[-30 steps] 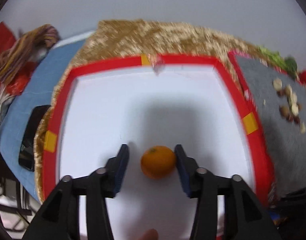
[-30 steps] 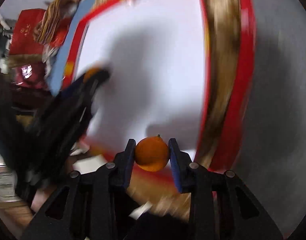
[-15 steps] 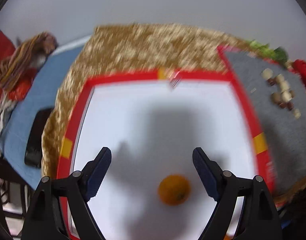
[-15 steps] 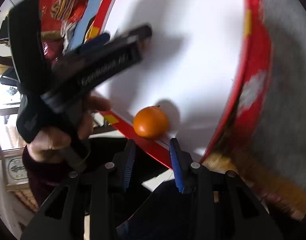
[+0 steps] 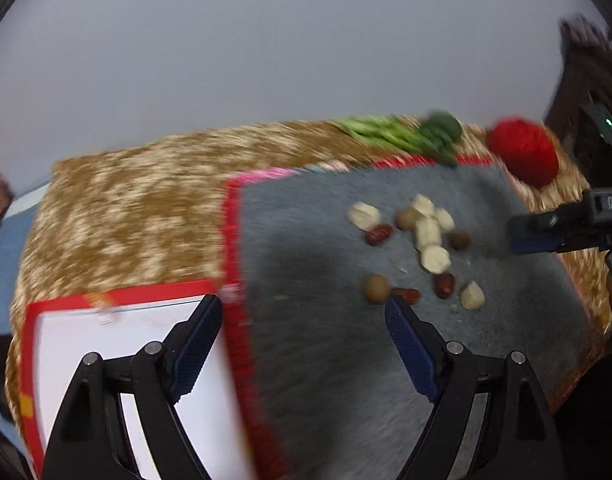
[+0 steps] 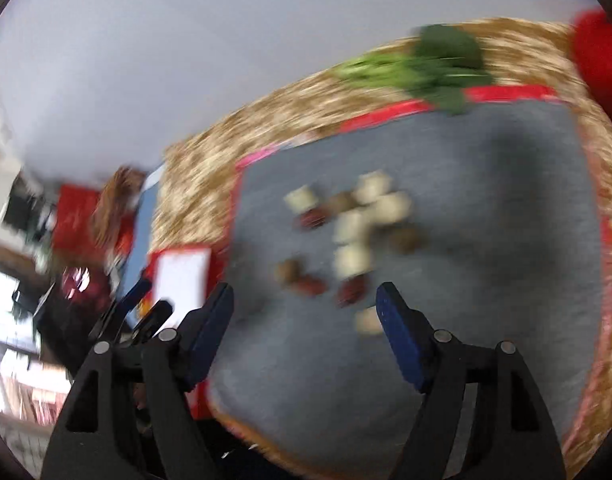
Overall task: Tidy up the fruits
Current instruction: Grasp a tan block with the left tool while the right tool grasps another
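Your left hand-held gripper (image 5: pixel 302 344) is spread wide and empty; your right hand-held gripper (image 6: pixel 304 322) is opening, nothing between its jaws. Both hang over the grey mat (image 5: pixel 325 360), where the loose fruits (image 5: pixel 415 248) lie scattered near each other, unsorted, so most of the sorting looks left to do. The white tray (image 5: pixel 86 360), red-rimmed, sits just beside the mat on a gold-speckled surface (image 5: pixel 126 220), with greens (image 5: pixel 405 136) and a red ball (image 5: pixel 523 152) at the far edge before a plain grey wall.

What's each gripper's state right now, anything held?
Left gripper: open, holding nothing.
Right gripper: jaws opening, nothing between them.
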### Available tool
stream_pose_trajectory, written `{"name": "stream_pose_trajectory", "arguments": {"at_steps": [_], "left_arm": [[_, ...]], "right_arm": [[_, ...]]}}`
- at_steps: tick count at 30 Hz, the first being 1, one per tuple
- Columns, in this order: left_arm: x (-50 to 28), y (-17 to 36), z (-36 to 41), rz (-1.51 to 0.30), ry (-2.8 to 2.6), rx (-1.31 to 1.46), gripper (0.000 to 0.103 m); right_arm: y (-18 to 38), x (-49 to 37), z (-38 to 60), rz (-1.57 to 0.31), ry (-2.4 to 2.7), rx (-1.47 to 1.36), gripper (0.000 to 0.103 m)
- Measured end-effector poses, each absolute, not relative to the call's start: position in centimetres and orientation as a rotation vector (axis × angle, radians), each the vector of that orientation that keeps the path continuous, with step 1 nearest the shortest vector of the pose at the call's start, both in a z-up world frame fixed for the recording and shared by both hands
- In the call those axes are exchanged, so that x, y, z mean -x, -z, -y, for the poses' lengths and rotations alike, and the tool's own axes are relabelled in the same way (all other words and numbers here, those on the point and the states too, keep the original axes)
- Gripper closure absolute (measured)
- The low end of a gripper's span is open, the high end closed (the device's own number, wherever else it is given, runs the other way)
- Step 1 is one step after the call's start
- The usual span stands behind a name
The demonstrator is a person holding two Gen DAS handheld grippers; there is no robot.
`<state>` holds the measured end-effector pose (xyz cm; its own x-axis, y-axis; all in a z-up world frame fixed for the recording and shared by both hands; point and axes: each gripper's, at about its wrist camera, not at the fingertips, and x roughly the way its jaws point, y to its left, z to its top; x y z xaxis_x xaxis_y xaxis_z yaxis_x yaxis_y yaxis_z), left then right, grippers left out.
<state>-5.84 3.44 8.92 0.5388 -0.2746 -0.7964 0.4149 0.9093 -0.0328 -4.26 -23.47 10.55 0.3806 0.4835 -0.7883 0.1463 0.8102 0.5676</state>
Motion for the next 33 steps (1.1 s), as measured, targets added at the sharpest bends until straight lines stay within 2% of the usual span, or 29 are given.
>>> {"name": "stream_pose_trajectory", "arguments": {"at_steps": [2,4,7,11,12,13,19,25,27,29,32,33], "left_arm": [[6.1,-7.9,-2.2,-0.925,0.455,-0.200,0.020],[5.8,-7.1,-1.7,-0.952,0.449,-0.232,0.023],[5.1,-6.7,-1.6,-0.983,0.447,-0.196,0.033],[4.6,-6.8,-1.3,-0.987,0.469,-0.176,0.039],[4.5,-6.8,-1.0,-0.990,0.491,-0.165,0.039],[4.5,-6.8,-0.6,-0.991,0.510,-0.159,0.039],[4.6,-7.1,2.9,-0.980,0.628,-0.164,0.039],[2.8,-5.9,7.8,-1.032,0.632,-0.196,0.039],[2.7,-4.8,8.8,-1.071,0.646,-0.195,0.044],[2.7,-3.6,9.1,-1.101,0.647,-0.188,0.055],[2.2,-2.0,9.0,-1.137,0.629,-0.179,0.063],[2.2,-2.1,8.8,-1.132,0.636,-0.169,0.063]], "right_arm": [[-8.7,4.0,22.8,-1.235,-0.259,-0.617,0.030],[-6.9,4.3,21.8,-1.298,-0.268,-0.582,0.044],[-4.6,4.3,20.4,-1.354,-0.293,-0.540,0.057],[-3.8,4.0,17.8,-1.371,-0.283,-0.446,0.062],[-3.5,3.9,17.9,-1.371,-0.265,-0.445,0.067],[-3.1,3.9,18.0,-1.379,-0.239,-0.429,0.076],[-3.4,4.6,17.6,-1.323,-0.227,-0.394,0.077],[-5.5,6.3,24.1,-1.207,-0.106,-0.490,0.077],[-5.2,6.6,25.6,-1.209,-0.075,-0.518,0.077],[-5.0,6.7,26.2,-1.210,-0.069,-0.535,0.077],[-5.3,7.0,26.6,-1.197,-0.076,-0.523,0.077],[-5.3,7.1,26.7,-1.194,-0.083,-0.524,0.077]]}}
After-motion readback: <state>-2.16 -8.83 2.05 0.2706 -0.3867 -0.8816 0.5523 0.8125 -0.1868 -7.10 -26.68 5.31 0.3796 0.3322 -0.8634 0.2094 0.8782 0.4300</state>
